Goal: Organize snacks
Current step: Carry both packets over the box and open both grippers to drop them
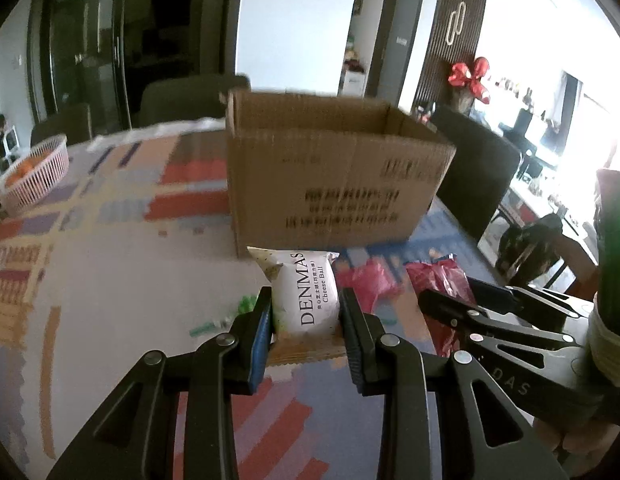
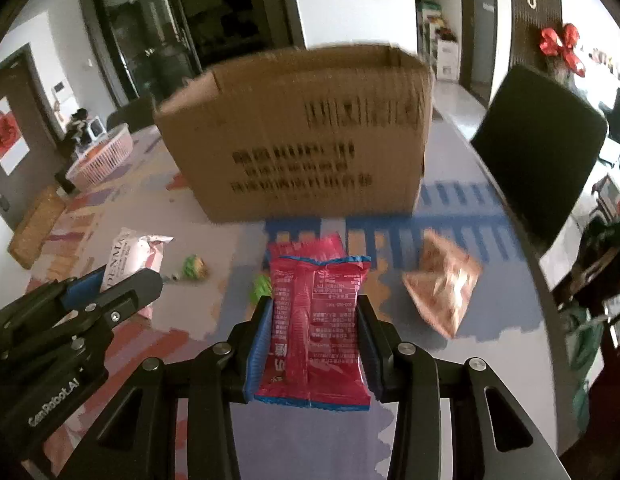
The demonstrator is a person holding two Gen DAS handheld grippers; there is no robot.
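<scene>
My left gripper is shut on a white Denmas cheese ball packet, held above the table in front of the open cardboard box. My right gripper is shut on a red snack packet, also held up before the box. In the right wrist view the left gripper with its white packet shows at the left. In the left wrist view the right gripper shows at the right with red packet.
A second red packet, an orange-brown snack bag and small green candies lie on the patterned tablecloth. A pink basket with oranges stands far left. A dark chair stands at the table's right edge.
</scene>
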